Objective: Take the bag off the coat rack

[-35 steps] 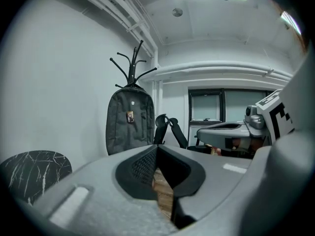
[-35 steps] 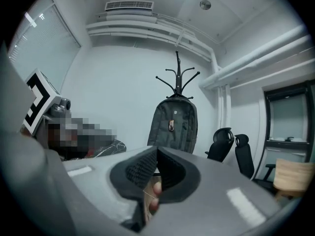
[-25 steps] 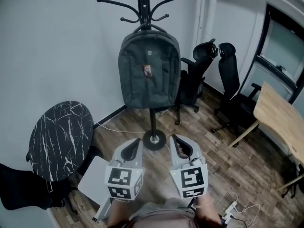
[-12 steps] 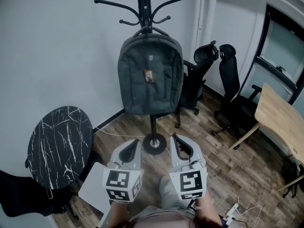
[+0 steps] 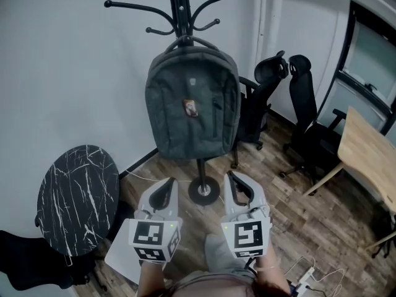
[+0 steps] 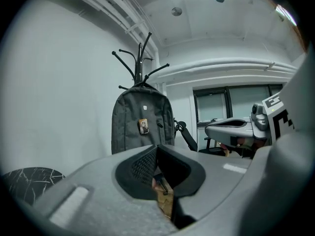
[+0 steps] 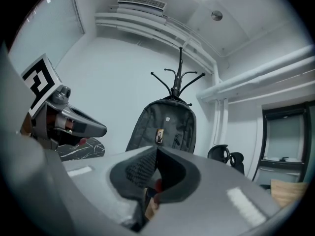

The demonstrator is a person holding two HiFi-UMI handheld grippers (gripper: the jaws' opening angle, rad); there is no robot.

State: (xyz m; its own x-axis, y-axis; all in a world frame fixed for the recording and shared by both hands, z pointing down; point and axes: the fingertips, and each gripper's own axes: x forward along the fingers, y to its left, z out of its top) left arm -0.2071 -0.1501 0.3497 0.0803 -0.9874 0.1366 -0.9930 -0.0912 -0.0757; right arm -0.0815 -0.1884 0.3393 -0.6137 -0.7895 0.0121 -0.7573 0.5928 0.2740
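A dark grey backpack [image 5: 192, 104] hangs by its top loop from a black coat rack [image 5: 179, 8] against the white wall; the rack's round base [image 5: 203, 190] rests on the wood floor. The backpack [image 6: 142, 127] fills the middle of the left gripper view, and the same backpack [image 7: 165, 129] is seen in the right gripper view. My left gripper [image 5: 169, 182] and right gripper [image 5: 233, 178] are side by side below the bag, well short of it, both shut with nothing between the jaws.
A round black marble-top table [image 5: 79, 195] stands at the left. Two black office chairs [image 5: 286, 107] stand right of the rack, and a wooden desk [image 5: 370, 156] is at the far right. Cables and a power strip [image 5: 303, 277] lie on the floor.
The view has drawn closer to the rack: the backpack looks bigger and sits slightly left. Both grippers stay shut, low in the view.
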